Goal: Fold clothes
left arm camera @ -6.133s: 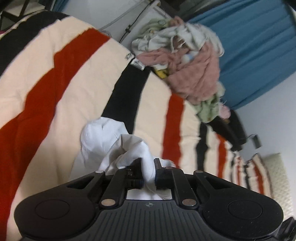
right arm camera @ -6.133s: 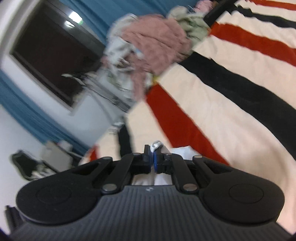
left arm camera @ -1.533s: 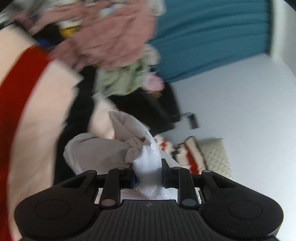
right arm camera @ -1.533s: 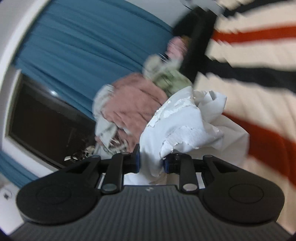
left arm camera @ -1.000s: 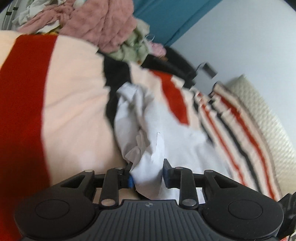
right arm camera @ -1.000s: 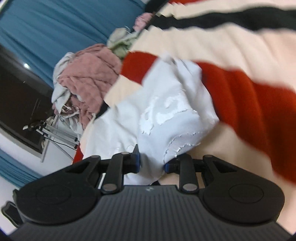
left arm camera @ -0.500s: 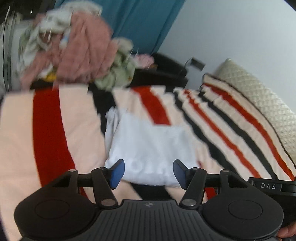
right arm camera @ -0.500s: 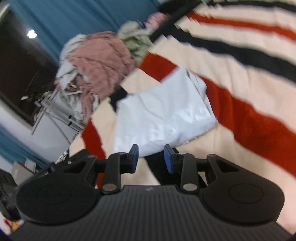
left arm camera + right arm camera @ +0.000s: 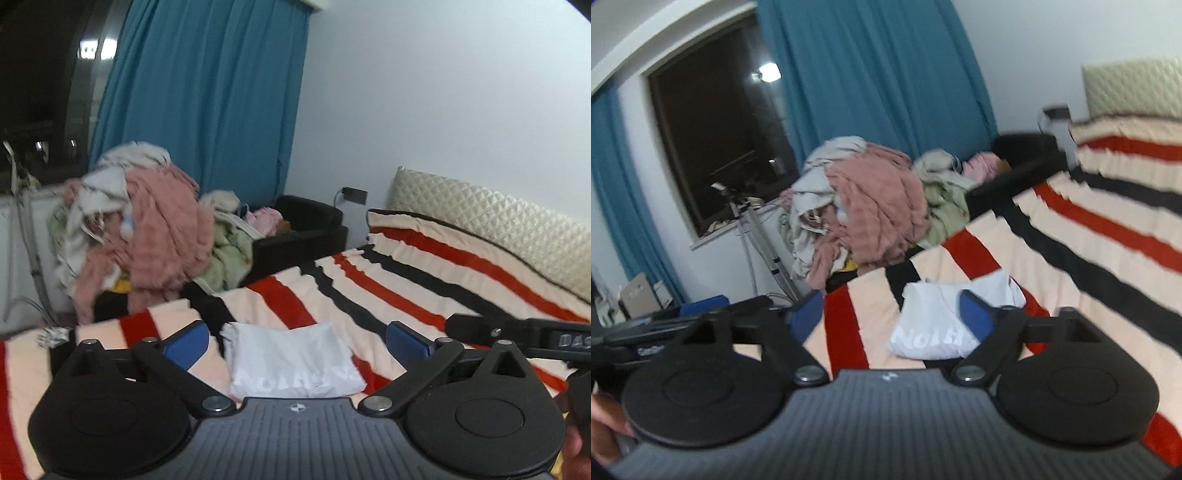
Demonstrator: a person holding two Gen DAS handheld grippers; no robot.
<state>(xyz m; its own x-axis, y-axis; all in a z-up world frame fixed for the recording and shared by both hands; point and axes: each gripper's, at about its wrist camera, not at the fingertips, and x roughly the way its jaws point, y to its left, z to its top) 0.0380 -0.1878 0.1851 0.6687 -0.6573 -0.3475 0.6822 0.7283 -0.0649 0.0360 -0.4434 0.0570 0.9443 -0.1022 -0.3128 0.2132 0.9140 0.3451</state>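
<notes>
A folded white garment (image 9: 291,360) with pale lettering lies flat on the red, black and cream striped bedspread (image 9: 406,280). It also shows in the right wrist view (image 9: 945,317). My left gripper (image 9: 295,345) is open wide and empty, held back from and above the garment. My right gripper (image 9: 890,314) is open wide and empty, also pulled back; its right finger overlaps the garment in the view. A pile of unfolded clothes (image 9: 147,229), pink, white and pale green, sits at the bed's far end, and shows in the right wrist view (image 9: 871,206).
A blue curtain (image 9: 207,110) and a dark window (image 9: 716,140) stand behind the pile. A black box (image 9: 306,232) with clothes stands beside the bed. A quilted headboard (image 9: 498,225) is at the right. The other gripper's body (image 9: 517,332) shows at the right.
Both grippers let go of the white garment, opened wide and drew back and up. The garment now lies folded on the bedspread.
</notes>
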